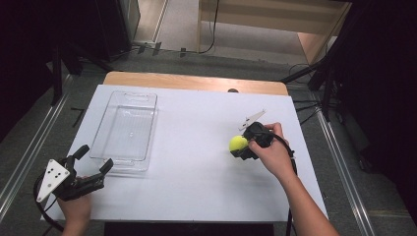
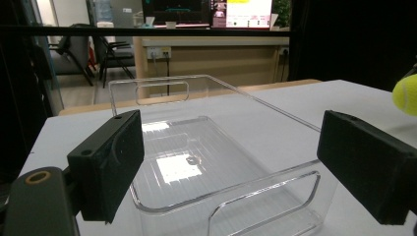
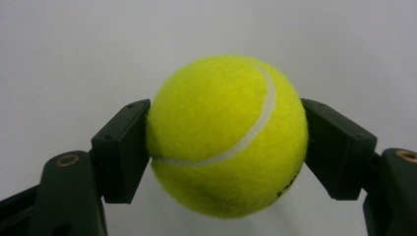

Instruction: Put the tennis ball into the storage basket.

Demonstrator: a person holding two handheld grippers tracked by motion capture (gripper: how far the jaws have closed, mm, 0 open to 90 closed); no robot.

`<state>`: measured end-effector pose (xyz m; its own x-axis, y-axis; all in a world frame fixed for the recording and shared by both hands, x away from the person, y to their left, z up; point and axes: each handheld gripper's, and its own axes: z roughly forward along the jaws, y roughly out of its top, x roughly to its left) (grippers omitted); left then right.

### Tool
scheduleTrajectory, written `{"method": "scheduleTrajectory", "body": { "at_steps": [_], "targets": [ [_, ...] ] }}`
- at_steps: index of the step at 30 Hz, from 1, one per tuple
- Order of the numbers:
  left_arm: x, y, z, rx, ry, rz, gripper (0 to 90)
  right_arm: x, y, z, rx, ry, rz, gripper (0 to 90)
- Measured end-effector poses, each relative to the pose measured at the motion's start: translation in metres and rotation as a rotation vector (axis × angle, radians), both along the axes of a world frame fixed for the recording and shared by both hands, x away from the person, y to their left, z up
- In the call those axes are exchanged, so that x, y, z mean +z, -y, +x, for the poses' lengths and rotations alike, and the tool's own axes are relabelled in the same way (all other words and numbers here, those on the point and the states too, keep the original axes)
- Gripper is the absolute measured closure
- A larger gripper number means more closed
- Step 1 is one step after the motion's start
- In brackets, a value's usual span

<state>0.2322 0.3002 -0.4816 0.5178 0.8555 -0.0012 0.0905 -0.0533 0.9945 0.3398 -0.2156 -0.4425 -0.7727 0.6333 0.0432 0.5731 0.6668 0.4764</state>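
The tennis ball [image 1: 238, 143] is held in the right gripper [image 1: 242, 147], right of centre in the high view, on or just above the white table [image 1: 196, 167]; contact w/ the surface can't be judged. In the right gripper view the ball [image 3: 227, 135] sits squarely between the two black pads [image 3: 123, 150], both pressed against its sides, so the jaws are clamped on it at abt mid-height.

The relation that matters: the clear plastic tray [image 1: 125, 130] lies to the left of the ball in the high view, well apart, across bare table. Its long axis runs from lower to upper frame, open side up, nothing seen inside. A carry leftward w/ a lift over the near wall is judged to be the next step.

The left gripper [image 1: 93, 160] is much nearer the tray, parked at lower left, jaws spread wide & holding nothing. In the left gripper view the tray's near end wall w/ handle cut-out [image 2: 265, 206] is seen between the jaws.

Right hand pose: forearm entering from lower right, gripper pointed toward the left of the frame, hand wrapped over the body.
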Motion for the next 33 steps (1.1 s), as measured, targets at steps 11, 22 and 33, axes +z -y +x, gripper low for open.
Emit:
{"method": "scheduleTrajectory", "body": {
  "at_steps": [11,22,33],
  "targets": [
    [0.000,0.000,0.000,0.001,0.000,-0.003,11.1,0.006,-0.011,0.005,0.035,0.006,-0.001,23.5],
    [0.000,-0.001,0.000,0.002,0.000,-0.005,11.1,0.012,-0.025,0.011,0.067,0.008,0.011,23.6],
    [0.000,-0.001,0.000,-0.003,0.002,-0.009,11.1,0.017,-0.042,0.016,0.092,0.012,0.017,23.6]
  ]
}}
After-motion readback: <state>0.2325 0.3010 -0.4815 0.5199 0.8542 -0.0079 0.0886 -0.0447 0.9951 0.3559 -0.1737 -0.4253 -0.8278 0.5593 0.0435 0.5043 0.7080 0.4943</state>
